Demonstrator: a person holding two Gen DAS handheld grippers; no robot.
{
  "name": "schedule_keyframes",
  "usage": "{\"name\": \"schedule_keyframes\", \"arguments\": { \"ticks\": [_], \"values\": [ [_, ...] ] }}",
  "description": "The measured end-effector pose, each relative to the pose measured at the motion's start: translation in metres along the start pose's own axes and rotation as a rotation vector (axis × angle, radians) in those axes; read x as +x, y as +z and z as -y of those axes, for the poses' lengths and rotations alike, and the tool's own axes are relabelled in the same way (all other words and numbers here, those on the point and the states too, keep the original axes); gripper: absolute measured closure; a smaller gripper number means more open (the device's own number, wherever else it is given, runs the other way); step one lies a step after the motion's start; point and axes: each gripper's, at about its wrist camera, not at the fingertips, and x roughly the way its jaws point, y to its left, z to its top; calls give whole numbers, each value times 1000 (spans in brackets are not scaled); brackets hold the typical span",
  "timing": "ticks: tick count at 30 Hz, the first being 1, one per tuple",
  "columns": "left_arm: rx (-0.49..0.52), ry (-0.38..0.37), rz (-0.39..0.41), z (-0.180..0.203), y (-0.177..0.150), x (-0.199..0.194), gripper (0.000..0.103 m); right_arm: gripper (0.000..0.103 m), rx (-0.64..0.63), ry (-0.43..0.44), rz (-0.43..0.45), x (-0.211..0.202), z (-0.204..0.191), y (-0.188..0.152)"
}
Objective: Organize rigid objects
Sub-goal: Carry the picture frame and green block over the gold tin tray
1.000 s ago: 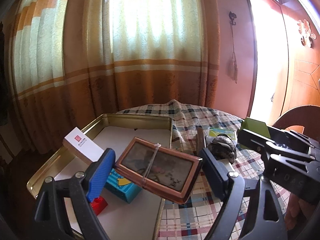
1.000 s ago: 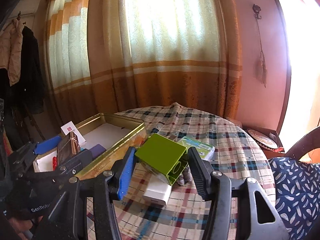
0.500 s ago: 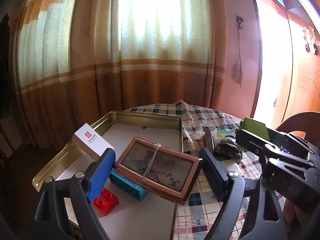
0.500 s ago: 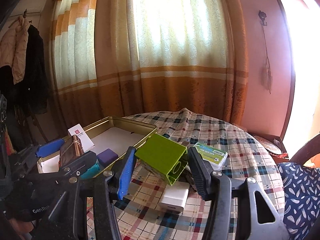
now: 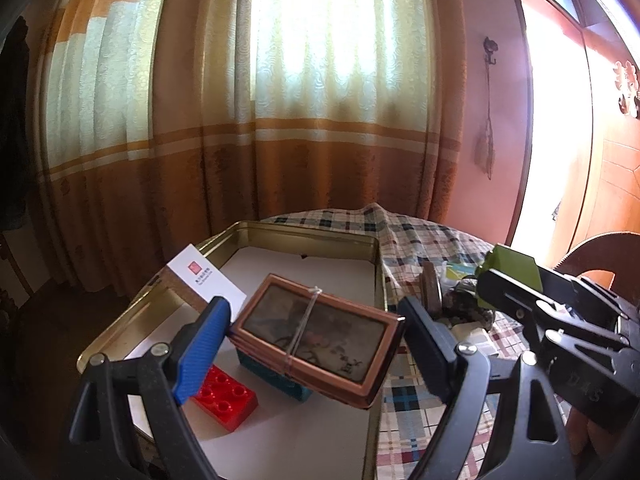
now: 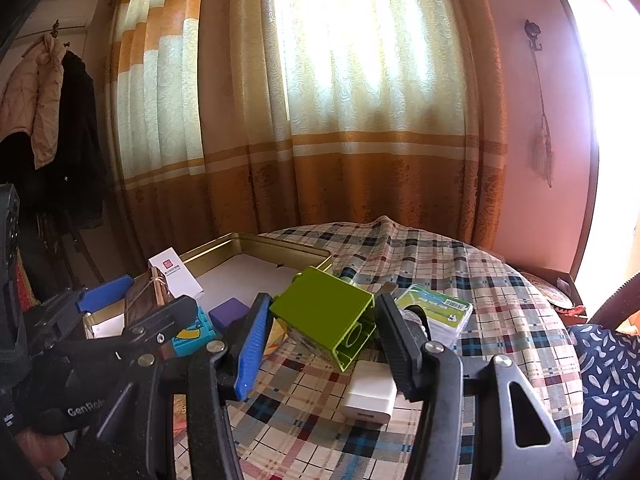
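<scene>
Firstly, in the left wrist view, a round desk (image 5: 420,240) covered by a plaid cloth is seen before orange-and-cream curtains (image 5: 312,112), with a pink wall and a bright doorway at the right. A shallow gold metal tray (image 5: 312,236) lined with white stands on the desk's left part. Inside the tray a red brick (image 5: 226,398), a teal block (image 5: 276,378) and a white card box (image 5: 204,284) leaning at the left rim are noted. The left hand-held gripper (image 5: 316,344) is clamped on a copper-framed flat box (image 5: 316,334) bound with a rubber band; the box is held tilted above the tray floor, over the teal block. Just right of the tray a dark stone-like lump (image 5: 466,304) lies on the cloth, and the right hand-held gripper (image 5: 508,276) is seen beyond it at the right.

In the right wrist view, the same desk (image 6: 480,280), curtains (image 6: 360,120) and tray (image 6: 256,240) are recorded, with coats (image 6: 48,92) hung on the left wall. The right hand-held gripper (image 6: 324,320) is clamped on a green hollow block (image 6: 324,312), held clear of the cloth just right of the tray's near corner. Below it a white charger (image 6: 370,396) lies on the cloth, and a green-and-white packet (image 6: 434,314) lies just beyond the right finger. A purple cube (image 6: 230,310) is seen in the tray.
</scene>
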Motion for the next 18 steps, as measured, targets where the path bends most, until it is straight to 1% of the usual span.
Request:
{"name": "schedule_keyframes", "arguments": {
  "ticks": [13,18],
  "values": [
    [-33,32,-4,-15,-1,2,17,48,1,11,2,2,-6,-1],
    [-29,35,-1,-17,0,2,17,48,3,20,2,3,-10,-1]
  ]
}}
